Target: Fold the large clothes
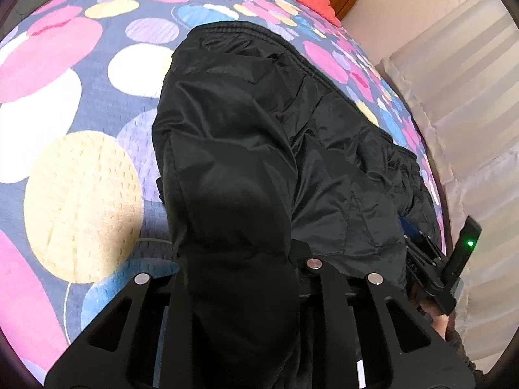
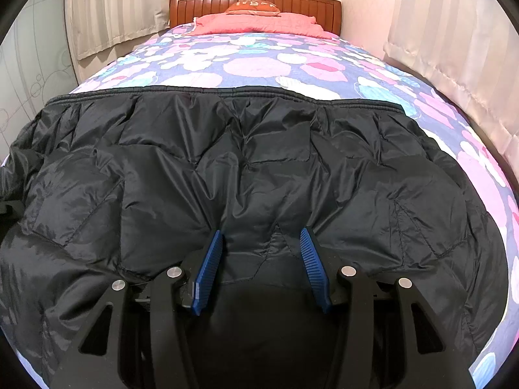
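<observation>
A large black quilted jacket (image 2: 259,168) lies spread across the near end of the bed, its ribbed hem toward the headboard. My right gripper (image 2: 261,253) is open, its blue fingers (image 2: 211,262) resting on the jacket's near part, with fabric lying between them. In the left wrist view a thick fold of the jacket (image 1: 233,194) runs from my left gripper (image 1: 240,278) out over the bed. The fabric covers the left gripper's fingers, which appear shut on it. The right gripper's body (image 1: 434,265) shows at the far right of that view.
The bed (image 2: 259,64) has a bedspread with pink, blue and yellow circles. A red pillow (image 2: 256,22) and a wooden headboard (image 2: 256,0) are at the far end. Curtains (image 2: 454,48) hang close along both sides of the bed.
</observation>
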Motion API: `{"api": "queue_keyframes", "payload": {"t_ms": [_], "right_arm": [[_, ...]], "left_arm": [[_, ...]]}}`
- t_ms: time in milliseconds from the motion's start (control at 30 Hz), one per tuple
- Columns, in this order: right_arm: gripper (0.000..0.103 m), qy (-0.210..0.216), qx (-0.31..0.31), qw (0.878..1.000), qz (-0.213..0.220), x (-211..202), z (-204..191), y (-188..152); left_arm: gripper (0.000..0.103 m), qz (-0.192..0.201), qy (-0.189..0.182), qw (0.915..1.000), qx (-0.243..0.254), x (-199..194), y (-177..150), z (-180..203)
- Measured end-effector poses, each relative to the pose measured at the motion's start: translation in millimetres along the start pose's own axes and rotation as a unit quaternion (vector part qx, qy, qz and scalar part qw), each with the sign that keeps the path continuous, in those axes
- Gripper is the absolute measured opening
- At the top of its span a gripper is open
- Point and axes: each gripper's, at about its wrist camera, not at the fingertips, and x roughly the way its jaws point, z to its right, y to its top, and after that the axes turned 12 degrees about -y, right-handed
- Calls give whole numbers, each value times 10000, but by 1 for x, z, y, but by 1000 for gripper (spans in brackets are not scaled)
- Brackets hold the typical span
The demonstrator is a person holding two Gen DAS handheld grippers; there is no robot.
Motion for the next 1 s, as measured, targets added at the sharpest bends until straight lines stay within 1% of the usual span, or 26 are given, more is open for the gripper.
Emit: {"api": "queue_keyframes", "payload": {"t_ms": [200, 267, 400, 533, 600, 667, 767, 900, 1000], "right_arm": [[50, -38, -13, 10000, 10, -1, -2, 1], [50, -39, -14, 10000, 10, -1, -2, 1], [50, -34, -10, 10000, 51, -3, -1, 2], [50, 157, 159, 9997, 39, -13, 11, 2], [52, 127, 140, 9998, 102, -22, 22, 0], [56, 79, 95, 9998, 158, -28, 29, -3], [56, 108, 206, 9995, 197, -36, 51, -9], [56, 78, 420, 9986, 306, -46, 88, -16], [56, -23, 617, 9974, 370, -52, 124, -20]], "left_arm": [[18, 135, -72, 9999, 63, -13, 0, 14], [18, 185, -125, 9996, 152, -19, -1, 24], [17, 251, -231, 9988, 353, -28, -2, 49], [16, 263, -219, 9981, 516, -30, -3, 80], [16, 252, -176, 9977, 611, -31, -4, 94], [16, 255, -96, 9970, 730, -30, -6, 113], [16, 301, 8, 9956, 887, -27, -10, 143], [16, 307, 188, 9934, 1093, -14, -15, 180], [16, 279, 303, 9926, 1144, 1, -19, 214]]}}
